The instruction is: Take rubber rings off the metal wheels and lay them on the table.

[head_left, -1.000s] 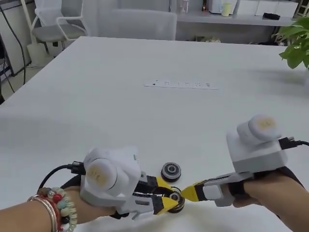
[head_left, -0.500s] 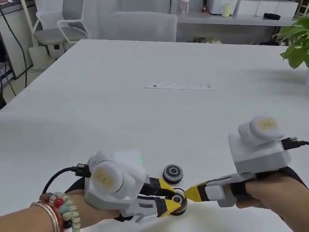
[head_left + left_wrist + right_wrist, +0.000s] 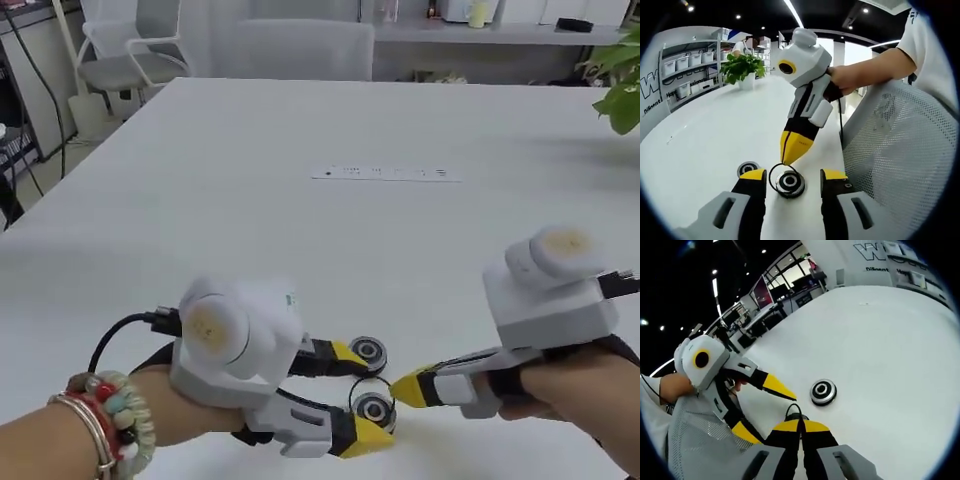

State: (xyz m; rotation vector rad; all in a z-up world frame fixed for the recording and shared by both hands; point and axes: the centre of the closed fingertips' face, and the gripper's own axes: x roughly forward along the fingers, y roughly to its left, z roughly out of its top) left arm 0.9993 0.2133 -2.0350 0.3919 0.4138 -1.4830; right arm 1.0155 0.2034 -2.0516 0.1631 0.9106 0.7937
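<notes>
A metal wheel [image 3: 376, 409] [image 3: 791, 183] lies on the white table [image 3: 300, 240] between the spread jaws of my left gripper [image 3: 359, 394] [image 3: 793, 176], which is open and not touching it. A thin black rubber ring [image 3: 360, 384] [image 3: 773, 174] [image 3: 792, 409] stands up as a loop at the wheel's edge. My right gripper [image 3: 397, 388] [image 3: 801, 423] is shut on that ring, its yellow tip right beside the wheel. A second wheel [image 3: 368, 350] [image 3: 748, 168] [image 3: 823, 392], black ring around it, lies just beyond the left gripper's far jaw.
A flat white strip [image 3: 386, 173] lies mid-table. Chairs [image 3: 300, 45] stand at the far edge, and a green plant [image 3: 622, 85] [image 3: 742, 67] is at the far right. A mesh chair back [image 3: 900, 150] is close behind the right hand.
My left gripper's jaws, closed around the near wheel before, have spread wide. The rubber ring now stands clear as a loop in the right gripper's tip.
</notes>
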